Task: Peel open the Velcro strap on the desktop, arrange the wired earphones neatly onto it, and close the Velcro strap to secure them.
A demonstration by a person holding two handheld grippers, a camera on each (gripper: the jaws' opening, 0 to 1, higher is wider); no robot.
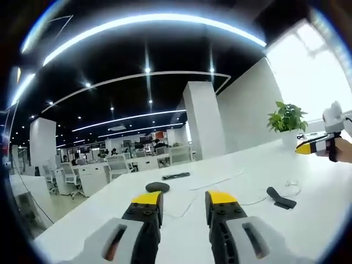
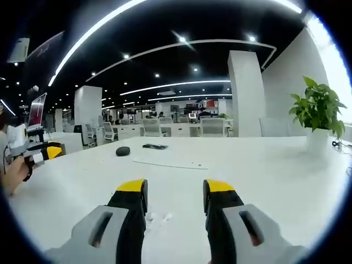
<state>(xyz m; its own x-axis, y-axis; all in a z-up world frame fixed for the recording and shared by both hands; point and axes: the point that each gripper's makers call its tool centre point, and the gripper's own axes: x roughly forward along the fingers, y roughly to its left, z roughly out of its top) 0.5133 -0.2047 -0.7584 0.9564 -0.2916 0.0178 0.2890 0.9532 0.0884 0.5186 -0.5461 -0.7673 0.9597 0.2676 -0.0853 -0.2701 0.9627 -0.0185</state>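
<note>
1. Left hand-held gripper [image 1: 183,201]: jaws parallel, wide apart, nothing between them, hovering above white desk [image 1: 242,165].
2. Right hand-held gripper [image 2: 173,190]: jaws also spread wide, empty, above the same desk [image 2: 264,165].
3. Velcro strap [image 1: 280,198]: dark, short, lying flat on desk, right of left gripper's jaws in left gripper view; long axis running from upper left to lower right in that view, lower-right end looking wider. Closed or peeled: cannot tell.
4. Wired earphones [image 1: 290,183]: thin white cable, pale against desk, curving just beside and beyond strap, near its upper end; hard to trace, loose not bundled. Touching strap or not: cannot tell.
5. Dark oval object [image 1: 157,187] on desk ahead of left jaws; also seen at [image 2: 123,150].
6. Flat black item [image 1: 175,176] farther back, long axis roughly left-right in both views; also at [image 2: 154,146].
7. White sheet [image 1: 217,179] lying flat between oval object and strap.
8. Potted plant [image 1: 287,122] in white pot at far desk edge by bright window.
9. Right gripper entering left gripper view at right edge, held in a hand [image 1: 342,149], well apart from strap.
10. Left gripper entering right gripper view at left edge.
11. Office chairs [image 1: 66,176] and desks in background.
</note>
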